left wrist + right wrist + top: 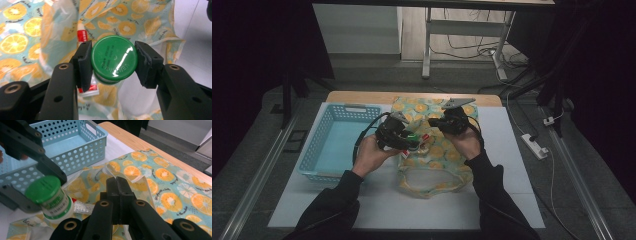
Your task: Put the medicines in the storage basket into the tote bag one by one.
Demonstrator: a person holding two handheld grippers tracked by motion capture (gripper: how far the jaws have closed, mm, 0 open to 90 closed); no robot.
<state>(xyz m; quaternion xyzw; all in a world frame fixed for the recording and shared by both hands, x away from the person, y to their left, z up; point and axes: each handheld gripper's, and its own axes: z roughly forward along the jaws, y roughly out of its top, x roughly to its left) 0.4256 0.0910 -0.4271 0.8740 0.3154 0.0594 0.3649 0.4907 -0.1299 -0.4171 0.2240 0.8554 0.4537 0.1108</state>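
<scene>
We grip the green-capped jar (114, 59) by its lid in the left gripper (113, 65), lifted above the fruit-print bag (172, 182), while the right gripper (117, 192), jaws pinched on the bag's clear rim (110, 171), holds its mouth open, likely for unloading toward the blue basket (82, 155).

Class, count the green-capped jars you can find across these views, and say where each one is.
1. The green-capped jar is clamped by its cap between the left gripper's jaws, above the fruit-print bag, beside a small tube. More could be hidden inside the bag.
</scene>
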